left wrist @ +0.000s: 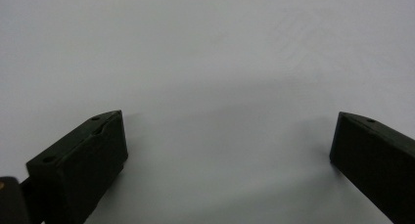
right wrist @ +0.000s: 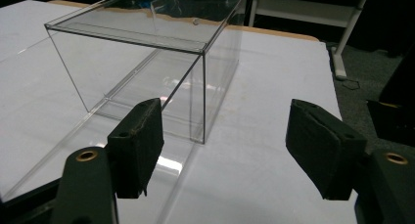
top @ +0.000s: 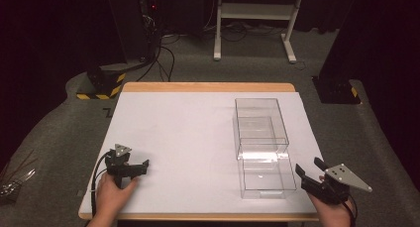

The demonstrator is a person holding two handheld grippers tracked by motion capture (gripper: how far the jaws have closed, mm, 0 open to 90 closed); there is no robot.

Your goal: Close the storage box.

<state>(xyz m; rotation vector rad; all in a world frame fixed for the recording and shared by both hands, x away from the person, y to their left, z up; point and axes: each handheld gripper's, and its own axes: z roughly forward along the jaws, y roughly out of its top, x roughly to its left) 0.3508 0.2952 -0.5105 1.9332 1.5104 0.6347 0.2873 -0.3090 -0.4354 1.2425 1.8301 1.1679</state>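
With its jaws wide apart and empty, the right gripper (top: 311, 173) should approach the pulled-out drawer (top: 266, 176) of the clear acrylic box (top: 261, 122) squarely, while the left gripper (top: 134, 166), also spread and empty, waits well left of the box.

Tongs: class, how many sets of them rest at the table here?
2. The left tongs are at the table's near left; the right tongs at its near right, beside the clear box.

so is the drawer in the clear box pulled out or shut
Pulled out: in the high view the drawer sticks out of the clear box toward the person, beside the open right gripper. It looks empty.
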